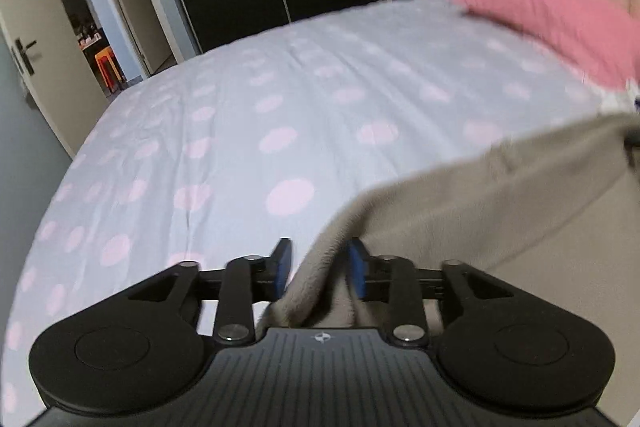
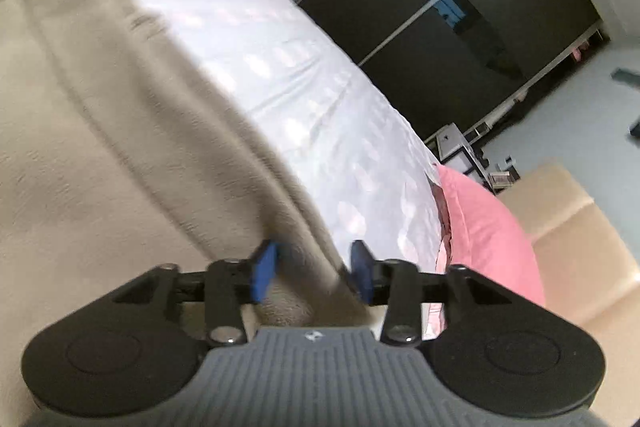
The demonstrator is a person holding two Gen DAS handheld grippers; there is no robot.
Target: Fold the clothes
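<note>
On the spotted bedsheet [image 1: 240, 99], the left gripper [image 1: 320, 269] stands with its jaws parted, a ridge of the beige garment [image 1: 500, 203] loose between the blue pads, neither pressing it. The garment spreads rightward across the bed to the right gripper [image 2: 310, 271], jaws likewise apart with the cloth's edge between them unpinched, a pink pillow [image 2: 488, 235] beyond.

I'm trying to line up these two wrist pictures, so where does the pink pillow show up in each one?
Left wrist view: the pink pillow lies at the upper right, at the far end of the dotted bedsheet.
Right wrist view: the pink pillow sits at the lower right, just right of the bedsheet's edge.
Shared landmark: the beige garment, with an edge between each gripper's fingers.
</note>
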